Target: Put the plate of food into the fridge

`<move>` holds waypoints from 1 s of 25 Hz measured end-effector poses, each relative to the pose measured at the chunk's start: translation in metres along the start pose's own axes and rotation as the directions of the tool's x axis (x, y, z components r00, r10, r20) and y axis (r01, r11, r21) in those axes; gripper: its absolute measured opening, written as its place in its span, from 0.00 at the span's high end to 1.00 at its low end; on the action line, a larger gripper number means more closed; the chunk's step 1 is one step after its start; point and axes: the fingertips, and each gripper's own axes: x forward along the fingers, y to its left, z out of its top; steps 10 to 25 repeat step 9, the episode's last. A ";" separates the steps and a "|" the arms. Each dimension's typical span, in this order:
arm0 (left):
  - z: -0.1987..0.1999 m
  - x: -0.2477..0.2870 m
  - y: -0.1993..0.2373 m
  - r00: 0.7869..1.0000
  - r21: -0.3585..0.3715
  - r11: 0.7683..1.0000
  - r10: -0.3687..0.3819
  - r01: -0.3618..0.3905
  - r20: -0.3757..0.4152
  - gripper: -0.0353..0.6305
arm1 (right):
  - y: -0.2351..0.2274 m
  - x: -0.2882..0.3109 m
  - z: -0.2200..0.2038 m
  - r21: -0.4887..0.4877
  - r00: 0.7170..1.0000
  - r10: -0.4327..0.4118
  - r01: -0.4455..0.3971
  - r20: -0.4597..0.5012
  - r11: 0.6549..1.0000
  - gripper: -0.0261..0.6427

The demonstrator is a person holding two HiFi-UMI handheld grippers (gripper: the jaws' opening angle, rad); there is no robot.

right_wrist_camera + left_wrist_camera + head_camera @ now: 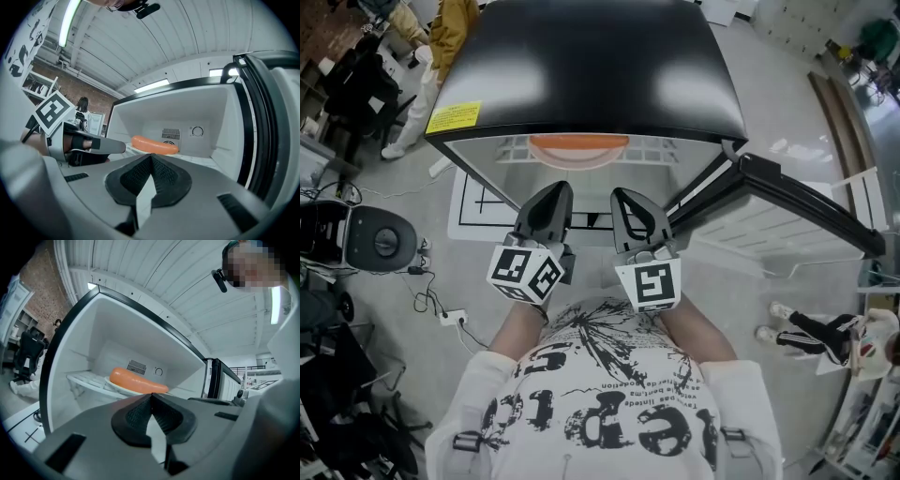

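Note:
The small fridge (581, 66) stands open, its door (806, 202) swung out to the right. Inside, on the white wire shelf (84, 379), a white plate (117, 386) carries a long orange piece of food (136, 379), which also shows as the orange food (154, 144) and as an orange rim (579, 143) under the fridge top. My left gripper (555, 192) (151, 397) and right gripper (623, 197) (151, 158) hover side by side just in front of the opening, both shut with nothing between the pads. The left gripper (110, 146) appears beside the right one.
A black round device (380, 239), cables and a power strip (450, 317) lie on the floor at the left. A person (441, 37) stands behind the fridge at the top left; another person (825, 333) is at the right. Door shelves (769, 230) jut out at the right.

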 end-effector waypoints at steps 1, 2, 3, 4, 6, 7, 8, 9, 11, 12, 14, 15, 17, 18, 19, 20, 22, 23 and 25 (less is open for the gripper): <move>0.001 0.001 -0.001 1.000 0.007 1.000 -0.001 0.001 0.000 0.94 | 0.000 0.000 0.000 0.007 1.000 -0.001 0.001 0.000 1.000 0.96; 0.001 0.001 -0.003 1.000 0.008 1.000 -0.004 0.004 0.001 0.94 | 0.000 0.000 0.000 0.011 1.000 -0.001 0.001 0.003 1.000 0.96; 0.000 0.001 -0.004 1.000 0.005 1.000 -0.008 0.008 0.001 0.94 | 0.000 -0.001 0.000 0.009 1.000 -0.002 0.002 0.005 1.000 0.96; -0.001 0.001 -0.005 1.000 0.000 1.000 -0.011 0.011 0.001 0.94 | 0.000 -0.001 0.000 0.006 1.000 -0.003 0.003 0.007 1.000 0.96; -0.002 0.001 -0.007 1.000 -0.005 1.000 -0.017 0.017 0.001 0.94 | 0.000 -0.002 0.001 -0.001 1.000 -0.002 0.002 0.011 1.000 0.96; -0.002 0.001 -0.008 1.000 -0.006 1.000 -0.018 0.018 0.001 0.94 | 0.000 -0.003 0.001 -0.001 1.000 -0.001 0.001 0.012 1.000 0.96; -0.003 0.001 -0.009 1.000 -0.006 1.000 -0.020 0.020 0.001 0.94 | 0.000 -0.003 0.001 0.001 1.000 -0.002 0.002 0.011 1.000 0.96; -0.003 0.001 -0.009 1.000 -0.007 1.000 -0.021 0.021 0.002 0.94 | 0.000 -0.003 0.001 0.003 1.000 -0.004 0.004 0.009 1.000 0.96; -0.003 0.001 -0.009 1.000 -0.007 1.000 -0.021 0.021 0.002 0.94 | 0.000 -0.003 0.001 0.003 1.000 -0.004 0.004 0.009 1.000 0.96; -0.003 0.001 -0.009 1.000 -0.007 1.000 -0.021 0.021 0.002 0.94 | 0.000 -0.003 0.001 0.003 1.000 -0.004 0.004 0.009 1.000 0.96; -0.003 0.001 -0.009 1.000 -0.007 1.000 -0.021 0.021 0.002 0.94 | 0.000 -0.003 0.001 0.003 1.000 -0.004 0.004 0.009 1.000 0.96; -0.003 0.001 -0.009 1.000 -0.007 1.000 -0.021 0.021 0.002 0.94 | 0.000 -0.003 0.001 0.003 1.000 -0.004 0.004 0.009 1.000 0.96; -0.003 0.001 -0.009 1.000 -0.007 1.000 -0.021 0.021 0.002 0.94 | 0.000 -0.003 0.001 0.003 1.000 -0.004 0.004 0.009 1.000 0.96; -0.003 0.001 -0.009 1.000 -0.007 1.000 -0.021 0.021 0.002 0.94 | 0.000 -0.003 0.001 0.003 1.000 -0.004 0.004 0.009 1.000 0.96; -0.003 0.001 -0.009 1.000 -0.007 1.000 -0.021 0.021 0.002 0.94 | 0.000 -0.003 0.001 0.003 1.000 -0.004 0.004 0.009 1.000 0.96; -0.003 0.001 -0.009 1.000 -0.007 1.000 -0.021 0.021 0.002 0.94 | 0.000 -0.003 0.001 0.003 1.000 -0.004 0.004 0.009 1.000 0.96; -0.003 0.001 -0.009 1.000 -0.007 1.000 -0.021 0.021 0.002 0.94 | 0.000 -0.003 0.001 0.003 1.000 -0.004 0.004 0.009 1.000 0.96; -0.003 0.001 -0.009 1.000 -0.007 1.000 -0.021 0.021 0.002 0.94 | 0.000 -0.003 0.001 0.003 1.000 -0.004 0.004 0.009 1.000 0.96; -0.003 0.001 -0.009 1.000 -0.007 1.000 -0.021 0.021 0.002 0.94 | 0.000 -0.003 0.001 0.003 1.000 -0.004 0.004 0.009 1.000 0.96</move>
